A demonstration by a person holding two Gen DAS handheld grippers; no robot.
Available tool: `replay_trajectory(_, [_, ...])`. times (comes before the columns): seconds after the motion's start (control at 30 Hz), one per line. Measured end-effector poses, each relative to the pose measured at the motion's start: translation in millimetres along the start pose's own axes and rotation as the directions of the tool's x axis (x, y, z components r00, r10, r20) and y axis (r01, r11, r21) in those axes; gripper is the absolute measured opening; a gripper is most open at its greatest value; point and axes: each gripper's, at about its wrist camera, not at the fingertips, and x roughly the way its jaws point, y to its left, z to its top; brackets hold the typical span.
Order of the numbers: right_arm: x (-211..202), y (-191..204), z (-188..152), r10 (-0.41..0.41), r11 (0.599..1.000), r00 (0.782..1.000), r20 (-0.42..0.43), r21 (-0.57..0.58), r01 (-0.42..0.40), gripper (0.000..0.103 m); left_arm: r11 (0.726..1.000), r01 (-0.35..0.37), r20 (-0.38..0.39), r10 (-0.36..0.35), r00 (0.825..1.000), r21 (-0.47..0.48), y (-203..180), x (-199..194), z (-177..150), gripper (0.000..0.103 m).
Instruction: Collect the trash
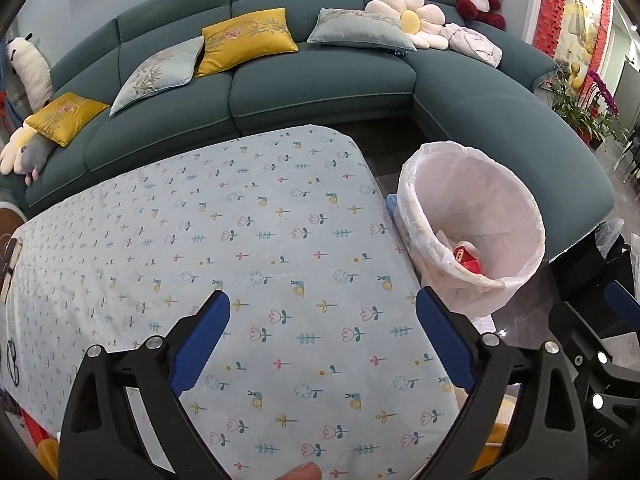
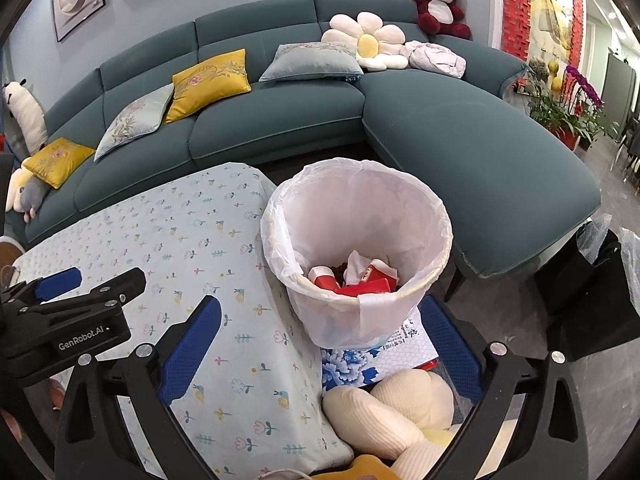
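Item: trash bin (image 2: 356,256), lined with a thin white bag, standing just beside the table's corner, off the patterned tablecloth (image 1: 240,240).

Contents: red packaging and crumpled paper (image 2: 356,278), seen at the bin's bottom.

Risks, judged: the light bin could be tipped or nudged if its rim were clipped by a gripper passing over it; the loose liner could be snagged by a blue finger pad and dragged out; the cloth could be pulled if caught.

Left gripper (image 1: 324,340): fingers spread wide, nothing held, over the cloth beside the bin.

Right gripper (image 2: 320,344): fingers spread wide, nothing held; the bin lies ahead of them, between their lines, untouched.

No trash is seen on the cloth near the bin.
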Motion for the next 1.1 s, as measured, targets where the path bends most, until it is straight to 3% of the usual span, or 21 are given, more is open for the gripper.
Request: replay_trajectory(1.1, [4, 1, -9, 0.01, 1.0, 1.0, -0.009, -0.006, -0.01, 0.096, 1.0, -0.018, -0.031, 0.018, 0.999, 0.006, -7, 5, -12, 0.09])
